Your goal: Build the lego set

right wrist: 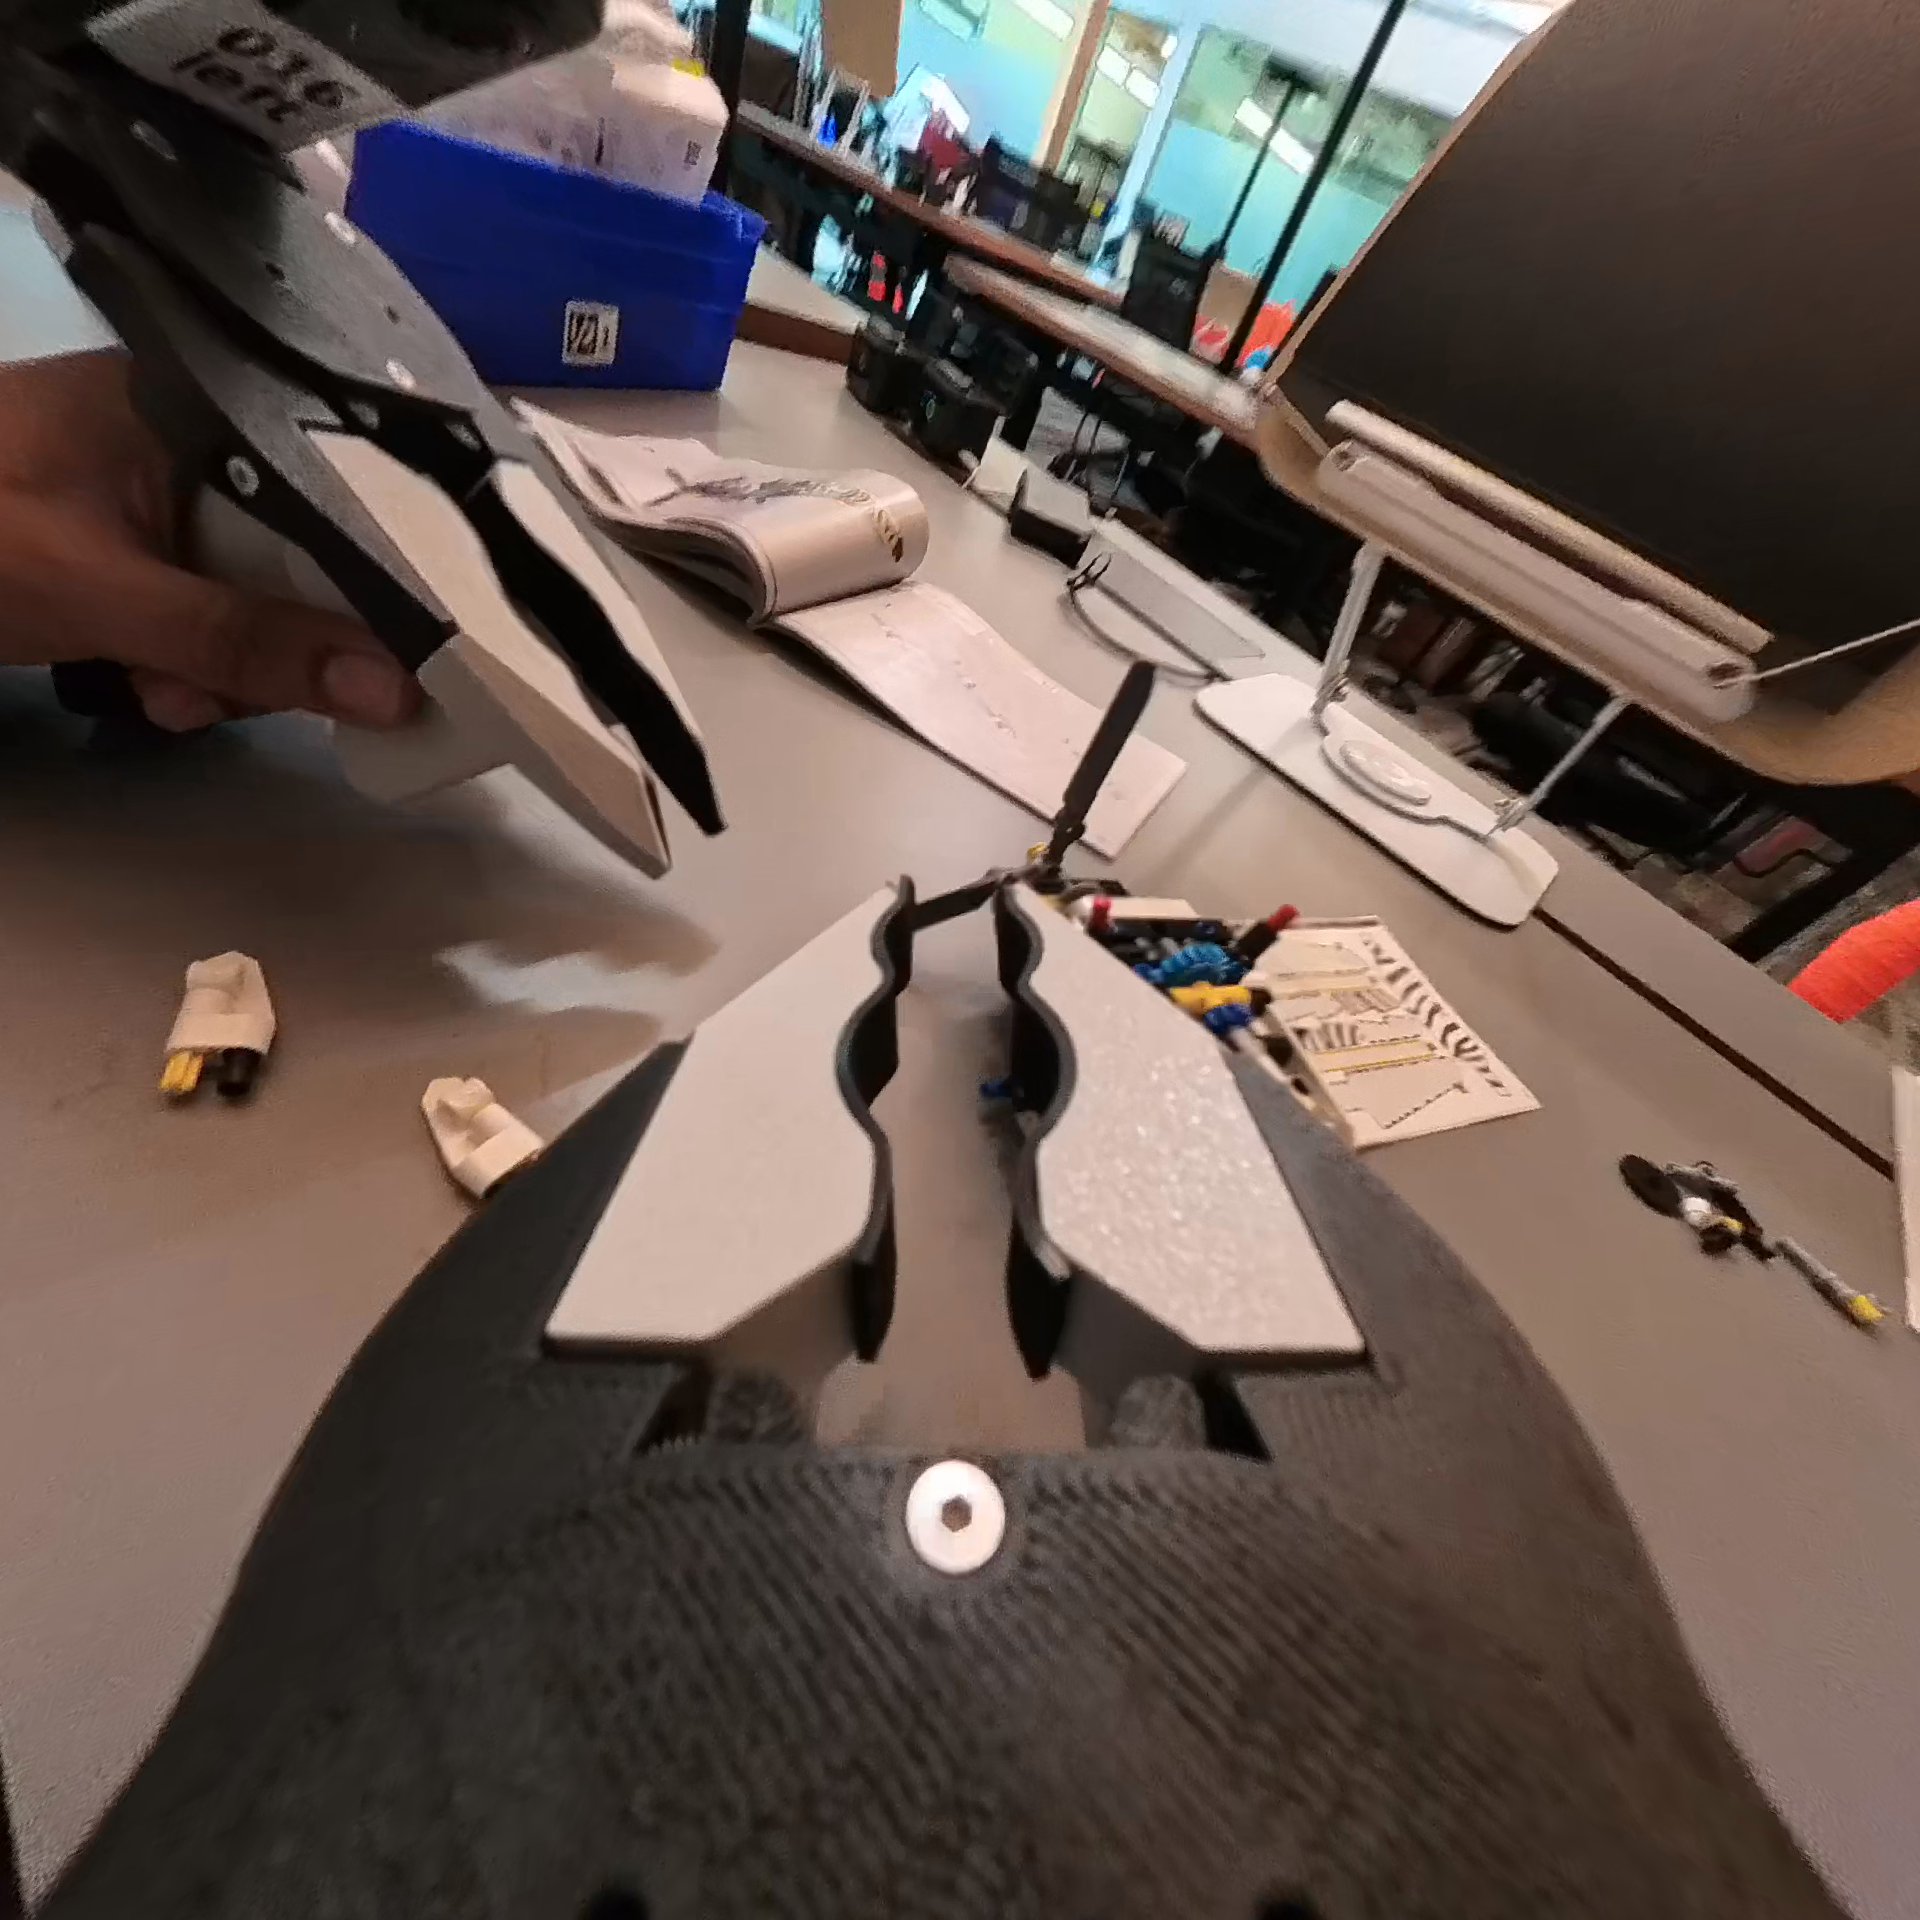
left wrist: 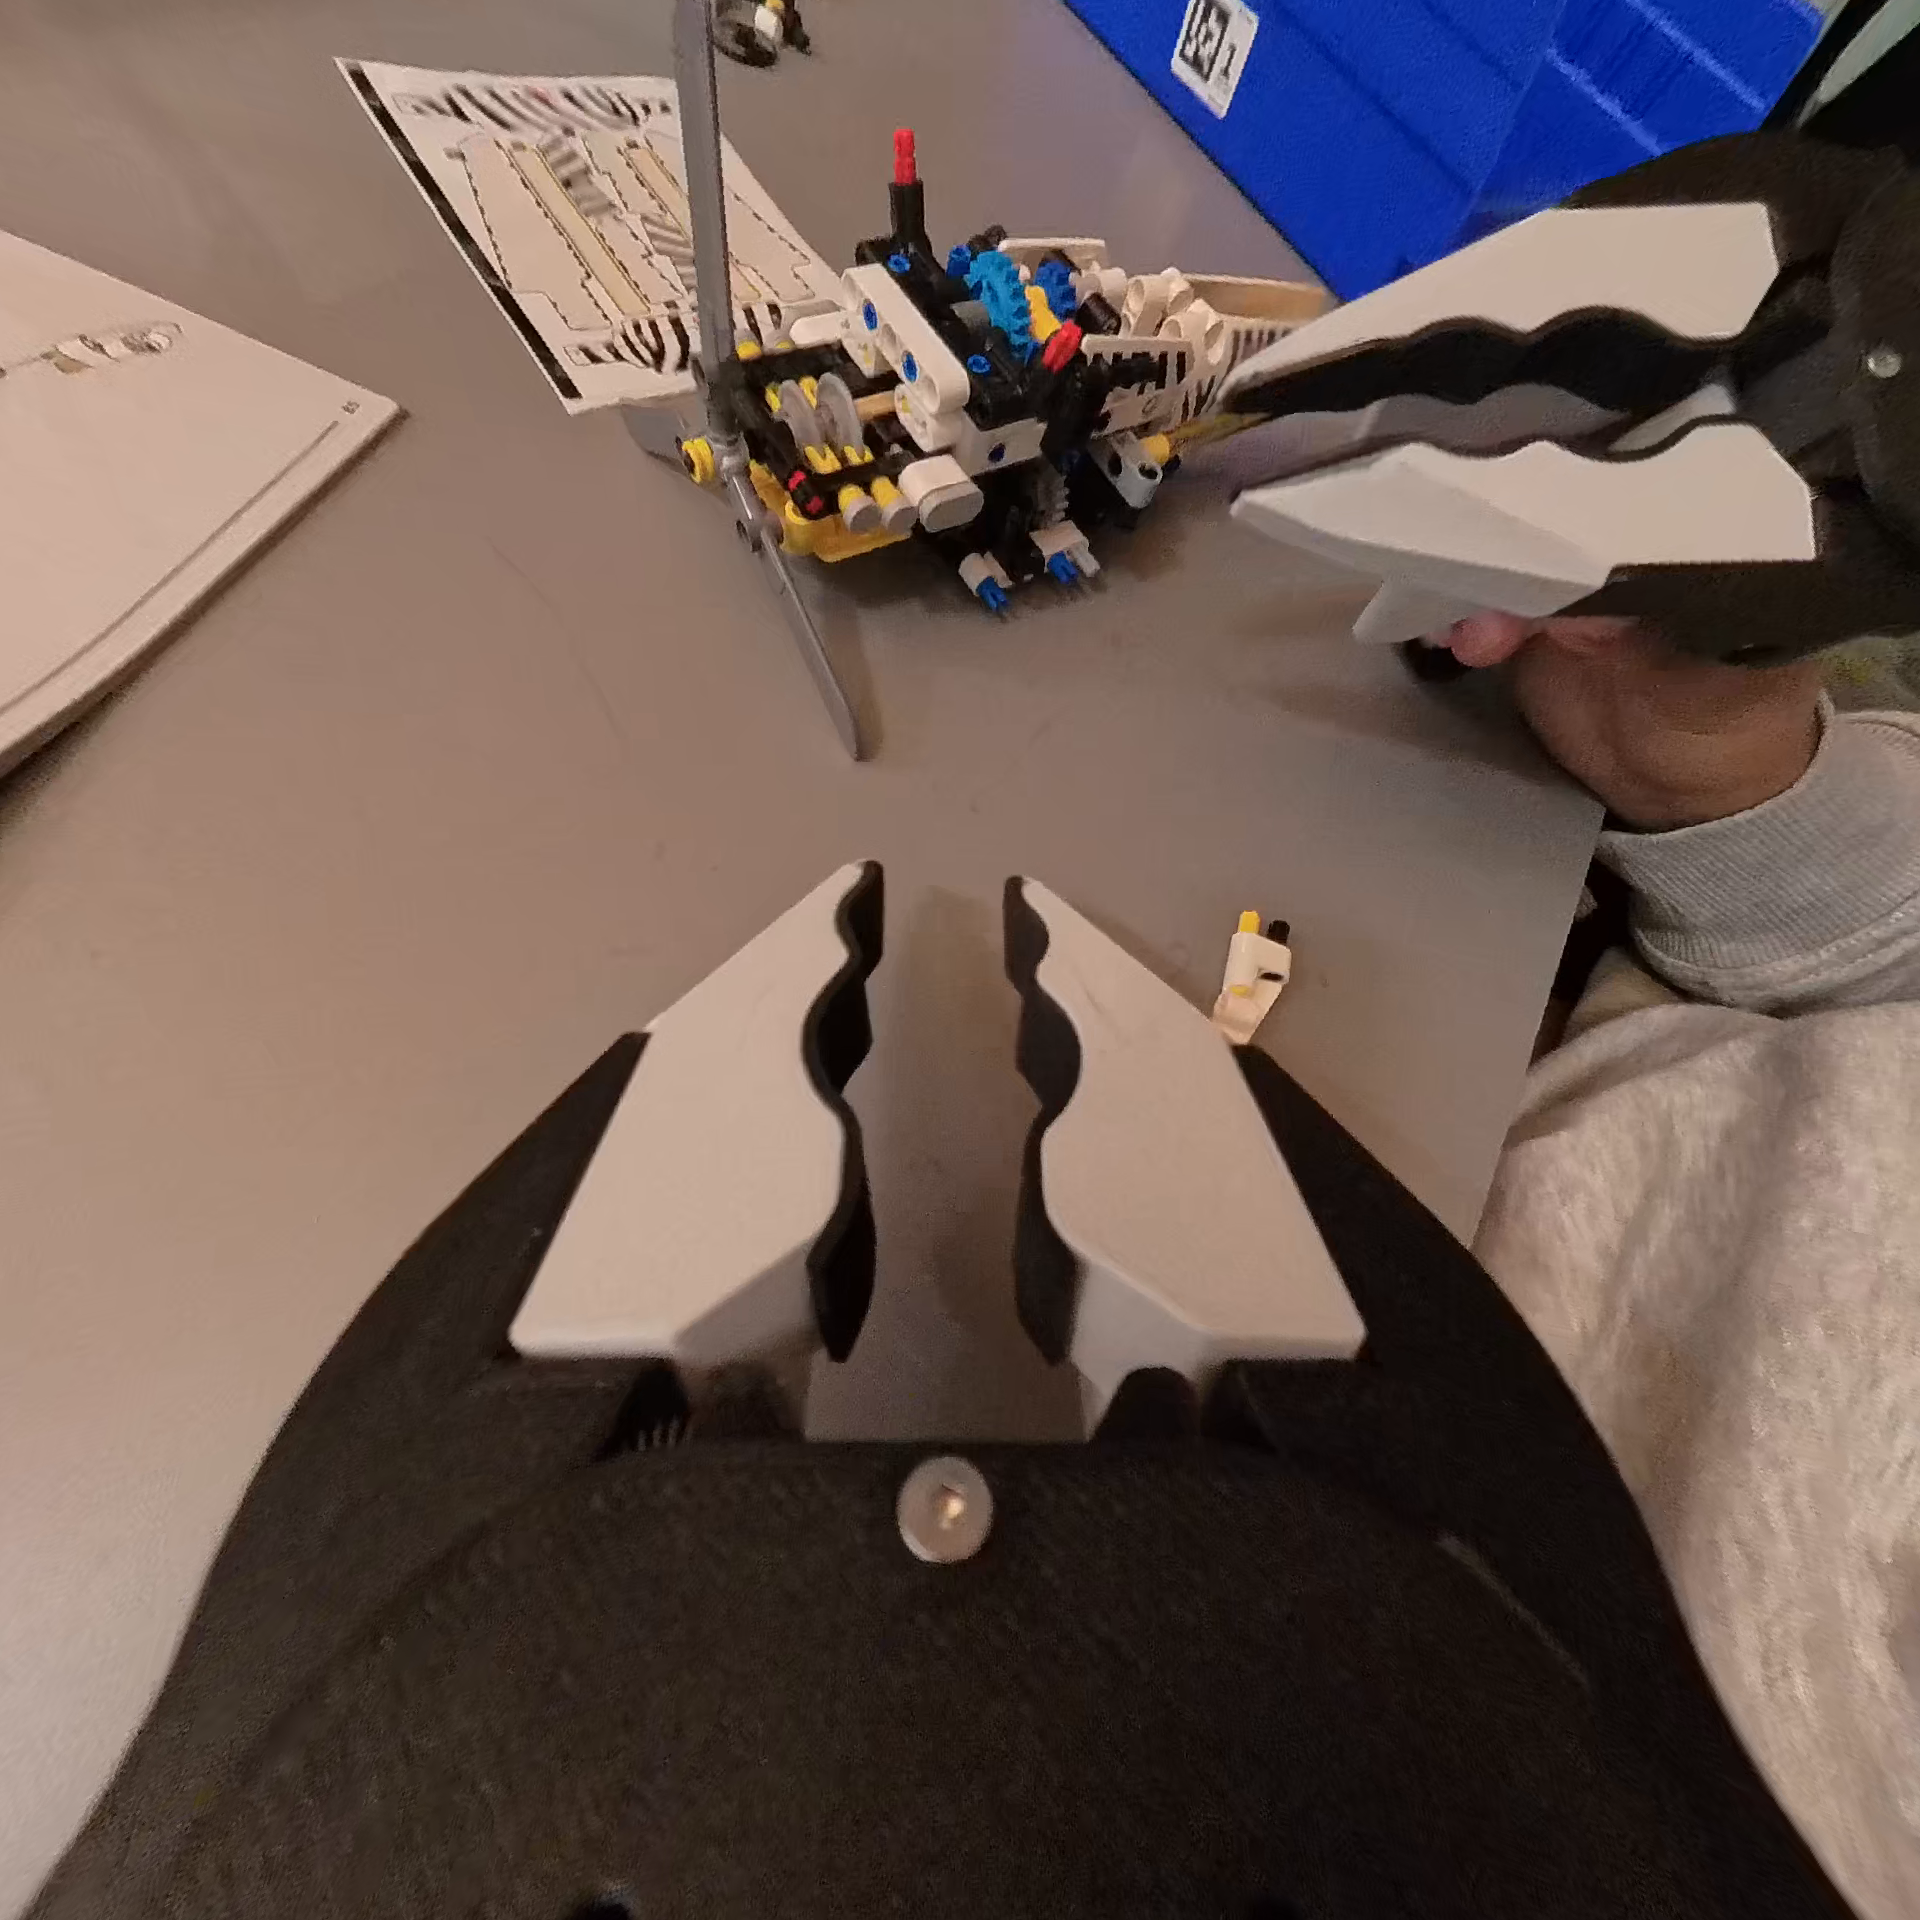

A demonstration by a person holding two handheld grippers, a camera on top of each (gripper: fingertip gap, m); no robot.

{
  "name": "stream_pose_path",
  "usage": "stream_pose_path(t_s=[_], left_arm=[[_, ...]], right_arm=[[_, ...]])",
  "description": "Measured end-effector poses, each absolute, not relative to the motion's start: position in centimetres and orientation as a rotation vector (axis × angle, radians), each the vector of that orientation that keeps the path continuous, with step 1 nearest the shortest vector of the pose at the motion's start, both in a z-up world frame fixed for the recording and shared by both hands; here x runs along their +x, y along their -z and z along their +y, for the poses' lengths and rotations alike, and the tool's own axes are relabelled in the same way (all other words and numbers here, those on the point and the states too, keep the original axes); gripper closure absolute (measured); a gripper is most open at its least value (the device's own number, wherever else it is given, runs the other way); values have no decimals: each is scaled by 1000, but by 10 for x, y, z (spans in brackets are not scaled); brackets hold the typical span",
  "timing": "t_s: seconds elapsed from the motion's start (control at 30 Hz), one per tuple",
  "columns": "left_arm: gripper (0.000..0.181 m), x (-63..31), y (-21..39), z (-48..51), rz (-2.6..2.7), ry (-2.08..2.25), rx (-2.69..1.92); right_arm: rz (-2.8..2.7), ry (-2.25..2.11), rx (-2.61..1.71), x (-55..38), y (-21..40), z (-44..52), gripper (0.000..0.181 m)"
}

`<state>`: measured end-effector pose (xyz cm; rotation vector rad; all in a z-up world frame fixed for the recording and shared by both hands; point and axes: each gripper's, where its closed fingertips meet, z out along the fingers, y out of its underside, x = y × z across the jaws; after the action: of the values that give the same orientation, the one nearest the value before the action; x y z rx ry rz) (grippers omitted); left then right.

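Note:
The partly built lego model (left wrist: 935, 395), white, black and yellow with blue gears and a long grey propeller blade (left wrist: 707, 260), stands on the grey table. My left gripper (left wrist: 940, 883) is open and empty, low over the table in front of the model. A small white piece with a yellow and a black pin (left wrist: 1252, 977) lies just right of it. My right gripper (left wrist: 1236, 447) reaches in from the right, its tips close to the model's side. In the right wrist view it (right wrist: 951, 904) is open and empty, with the model (right wrist: 1174, 956) partly hidden behind its right finger.
An open instruction booklet (left wrist: 156, 468) lies at the left, and a striped sticker sheet (left wrist: 582, 218) behind the model. A blue bin (left wrist: 1455, 125) stands at the back. A second white piece (right wrist: 478, 1138) and a small black sub-assembly (right wrist: 1704, 1205) lie loose. The table edge (left wrist: 1538, 987) is near at the right. My hands' fingertips stand some 9 cm from each other.

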<state>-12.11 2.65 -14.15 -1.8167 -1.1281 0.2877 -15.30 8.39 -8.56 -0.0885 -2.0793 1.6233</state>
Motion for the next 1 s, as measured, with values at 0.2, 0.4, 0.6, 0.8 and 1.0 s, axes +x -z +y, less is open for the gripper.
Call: stream_pose_path(t_s=[0.2, 0.4, 0.6, 0.8, 1.0], left_arm=[[169, -123, 106, 2, -1100, -646, -1633], [169, -108, 40, -18, -1186, -880, -1590], [166, -89, 38, 8, -1132, -1131, -1803], [132, -72, 62, 14, -1181, -1388, -1754], [125, -51, 66, 37, -1247, -1086, -1576]], right_arm=[[-2002, -1720, -108, -151, 72, 91, 170], [-1899, -1731, -62, -145, 60, 99, 170], [-1908, -1760, -66, -144, 60, 93, 153], [-1939, -1833, -116, -147, 61, 93, 154], [-1919, -1846, -118, -144, 59, 98, 156]])
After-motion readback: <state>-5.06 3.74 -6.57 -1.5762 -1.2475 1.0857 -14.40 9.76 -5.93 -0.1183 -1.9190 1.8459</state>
